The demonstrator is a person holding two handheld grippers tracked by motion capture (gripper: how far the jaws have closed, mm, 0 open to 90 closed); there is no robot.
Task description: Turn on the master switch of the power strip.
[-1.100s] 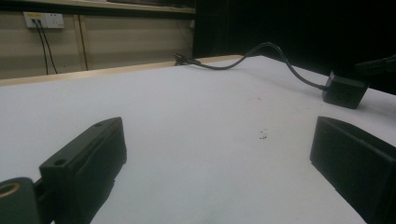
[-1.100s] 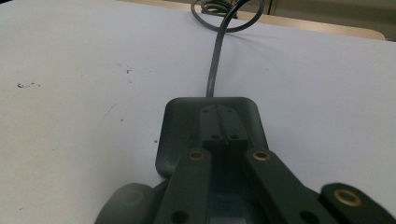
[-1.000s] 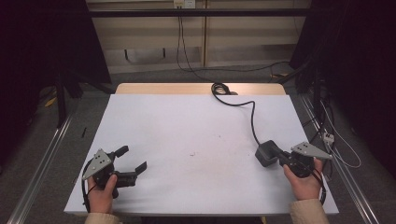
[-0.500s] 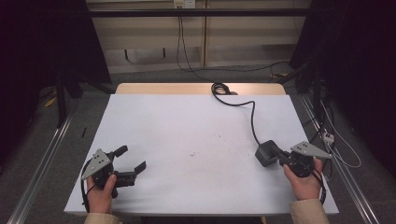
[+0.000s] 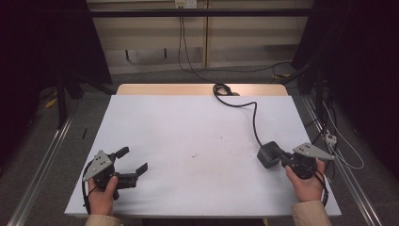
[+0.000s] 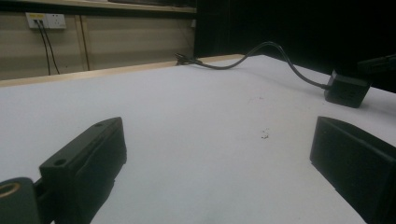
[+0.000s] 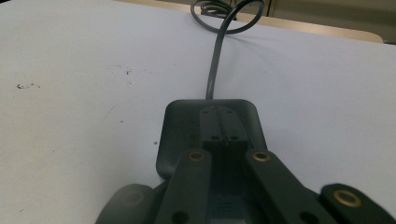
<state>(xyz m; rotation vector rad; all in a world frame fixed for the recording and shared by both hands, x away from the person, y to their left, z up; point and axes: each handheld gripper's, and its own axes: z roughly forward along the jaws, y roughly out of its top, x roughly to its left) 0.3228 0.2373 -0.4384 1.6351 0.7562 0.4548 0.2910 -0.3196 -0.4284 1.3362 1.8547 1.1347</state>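
Note:
A black box point(image 5: 268, 154) lies on the white table point(image 5: 188, 122) at the right, with a dark cable point(image 5: 254, 120) running from it to the far edge. My right gripper point(image 5: 283, 158) is at the box's near side. In the right gripper view its jaws are pressed together with their tips point(image 7: 219, 127) over the top of the box point(image 7: 182, 126), and nothing shows between them. The cable point(image 7: 214, 65) loops away behind. My left gripper point(image 5: 133, 160) rests near the front left corner, open wide and empty point(image 6: 217, 140). Its view has the box point(image 6: 346, 87) far to the right.
A bare wooden strip point(image 5: 164, 89) runs along the table's far edge, where the cable coils point(image 5: 221, 89). Metal rails point(image 5: 42, 165) flank the table on the floor. Wall sockets point(image 6: 46, 19) with cables sit on the back panel.

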